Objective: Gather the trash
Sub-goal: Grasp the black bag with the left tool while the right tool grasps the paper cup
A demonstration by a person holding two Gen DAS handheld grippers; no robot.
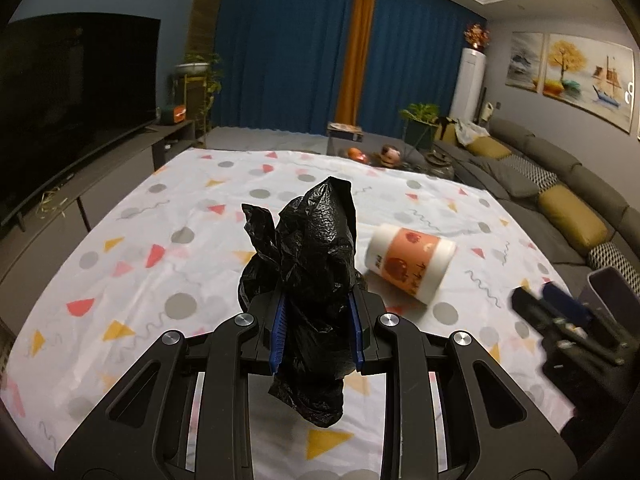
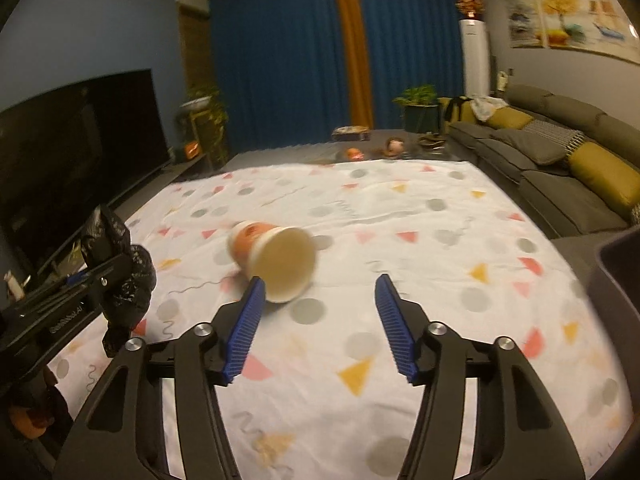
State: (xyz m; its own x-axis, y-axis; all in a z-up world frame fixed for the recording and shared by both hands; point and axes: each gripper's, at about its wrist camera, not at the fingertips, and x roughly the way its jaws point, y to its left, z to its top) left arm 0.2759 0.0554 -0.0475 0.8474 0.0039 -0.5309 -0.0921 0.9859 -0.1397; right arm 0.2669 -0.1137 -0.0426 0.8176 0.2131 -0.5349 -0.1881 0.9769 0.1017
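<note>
Left gripper: blue pads clamped on a crumpled black trash bag, which bulges above the jaws and hangs below them, over the patterned tablecloth. Right gripper: jaws apart with nothing between them, above the same cloth. A paper cup, white with an orange print, lies on its side on the cloth, open mouth toward the right gripper, just beyond its left pad and right of the bag. Far left, a dark television; far right, a grey sofa with yellow cushions; blue curtains behind.
</note>
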